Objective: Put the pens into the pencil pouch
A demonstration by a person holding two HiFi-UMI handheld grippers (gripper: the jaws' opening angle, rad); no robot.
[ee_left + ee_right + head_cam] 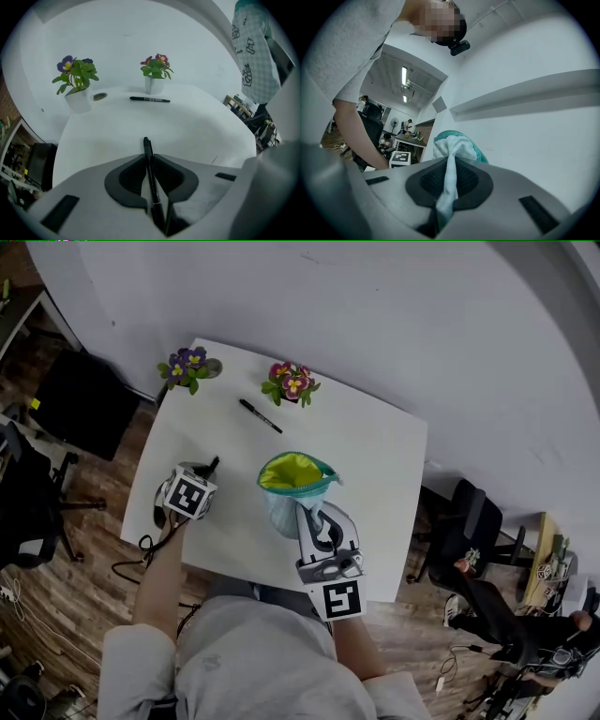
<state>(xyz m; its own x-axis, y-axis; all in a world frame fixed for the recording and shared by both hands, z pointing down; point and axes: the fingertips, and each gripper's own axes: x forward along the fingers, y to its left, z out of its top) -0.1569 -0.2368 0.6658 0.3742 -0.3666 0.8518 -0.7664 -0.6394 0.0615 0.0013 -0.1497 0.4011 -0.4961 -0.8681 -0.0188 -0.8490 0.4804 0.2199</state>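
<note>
- The left gripper [149, 159] has its jaws closed on a black pen [150, 176]; the pen lies along the narrow slot between the pads and its tip sticks out in front, over the left part of the white table [375, 456]
- The right gripper [447, 180] is closed fully on the light fabric of the pencil pouch [292, 486], near its rim, so the pouch stands on the table with its yellow-green mouth open upward
- The pouch is near the front edge of the table, just to the right of the left gripper but not touching it
- The step in hand seems to be to bring the held pen to the pouch; to do it well, I think the left gripper should carry the pen over the open mouth, point the tip down into the lining and open only when a good part of the pen is inside
- The right gripper should hold the rim steady and not pull it flat, otherwise the mouth can close and the pen can slide off onto the table
- Pens: two, one in the left gripper and a second pen [260, 415] lying free further back on the table, between the two pots
- Pencil pouch: one
- Flower pots: two, a purple-flowered pot [190, 367] at the back left corner and a pink-flowered pot [292, 382] to its right
- Grippers: two, and both are holding something
</note>
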